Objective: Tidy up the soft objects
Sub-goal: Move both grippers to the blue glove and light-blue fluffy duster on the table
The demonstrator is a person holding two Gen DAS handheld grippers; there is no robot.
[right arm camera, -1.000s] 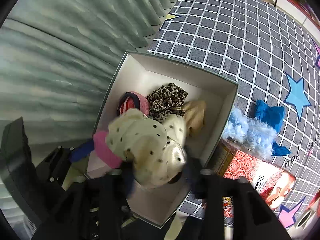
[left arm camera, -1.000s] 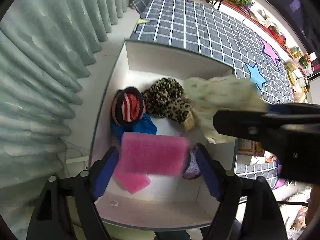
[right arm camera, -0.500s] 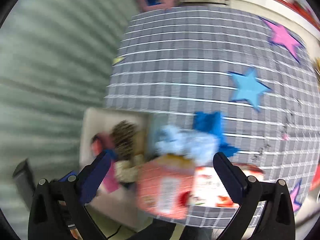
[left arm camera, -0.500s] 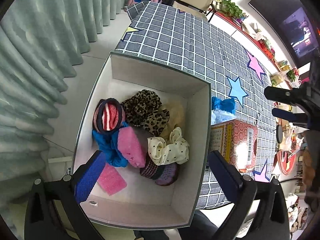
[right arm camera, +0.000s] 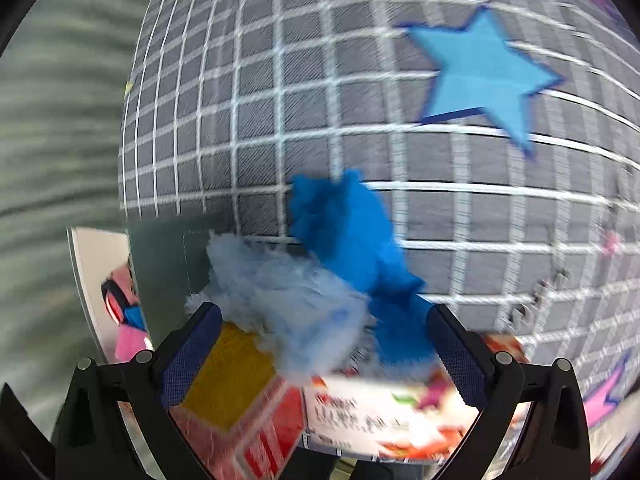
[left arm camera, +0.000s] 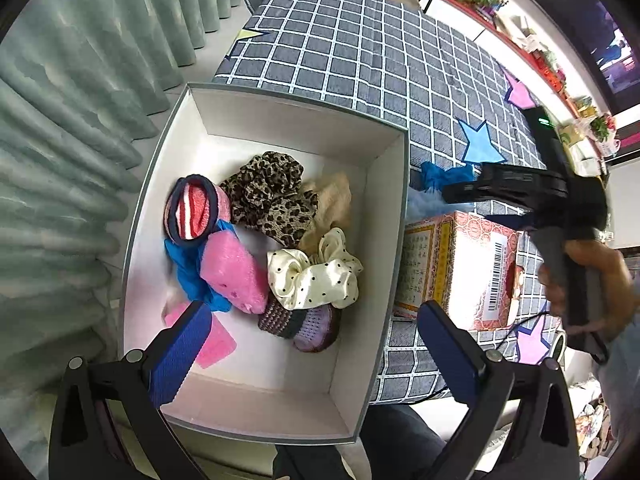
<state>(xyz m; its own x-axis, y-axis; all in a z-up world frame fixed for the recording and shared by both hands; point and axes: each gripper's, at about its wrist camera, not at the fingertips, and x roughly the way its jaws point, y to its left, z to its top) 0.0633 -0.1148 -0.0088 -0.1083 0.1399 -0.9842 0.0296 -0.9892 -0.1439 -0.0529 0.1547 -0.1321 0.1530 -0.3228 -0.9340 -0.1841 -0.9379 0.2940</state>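
A: The left gripper is hanging over the white box, jaws spread wide after just opening, nothing between them. Nearest its blue pads, inside the box, a purple knitted piece is lying beside a flat pink pad.

B: And further into the box?

A: A cream dotted scrunchie and a pink plush piece are sitting mid-box, a blue cloth beneath. Beyond them, a striped red band, a leopard scrunchie and a beige one.

B: The right gripper?

A: It's gaping wide too, freshly opened and empty, hovering outside the box over the red carton. A pale blue fluffy piece and a bright blue piece are lying just beyond the carton, against the box's outer wall, on the checked cloth.
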